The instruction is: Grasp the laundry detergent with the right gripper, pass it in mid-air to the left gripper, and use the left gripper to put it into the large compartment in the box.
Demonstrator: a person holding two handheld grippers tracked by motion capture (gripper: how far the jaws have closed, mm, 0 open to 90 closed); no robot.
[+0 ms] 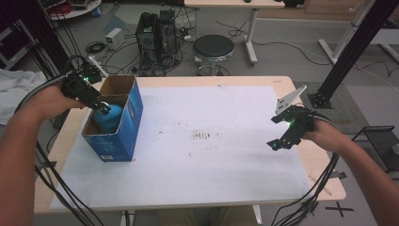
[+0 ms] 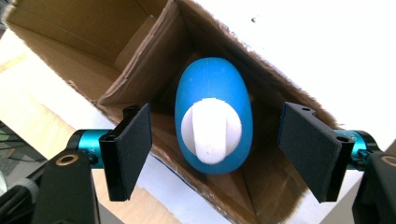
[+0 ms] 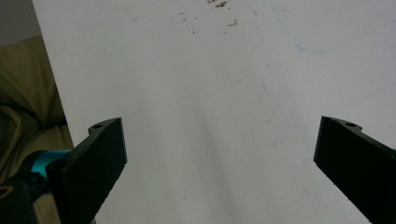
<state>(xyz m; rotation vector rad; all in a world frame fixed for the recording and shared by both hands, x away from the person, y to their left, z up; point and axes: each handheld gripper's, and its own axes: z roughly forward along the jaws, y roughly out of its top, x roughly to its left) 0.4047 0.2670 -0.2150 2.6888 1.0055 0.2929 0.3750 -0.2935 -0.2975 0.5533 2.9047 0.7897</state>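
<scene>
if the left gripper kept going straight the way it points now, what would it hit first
Most likely the blue egg-shaped object standing in the near compartment of the cardboard box. The left gripper points down into that compartment, its jaws open on either side of the object, not touching it. Depth is hard to judge.

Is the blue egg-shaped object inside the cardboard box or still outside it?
Inside. The blue egg-shaped object with a white knob sits in the nearer compartment of the open blue cardboard box, free between the open left tongs.

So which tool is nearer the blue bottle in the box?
Left. The left tool hangs open just above the blue bottle; the right tool is across the table.
</scene>
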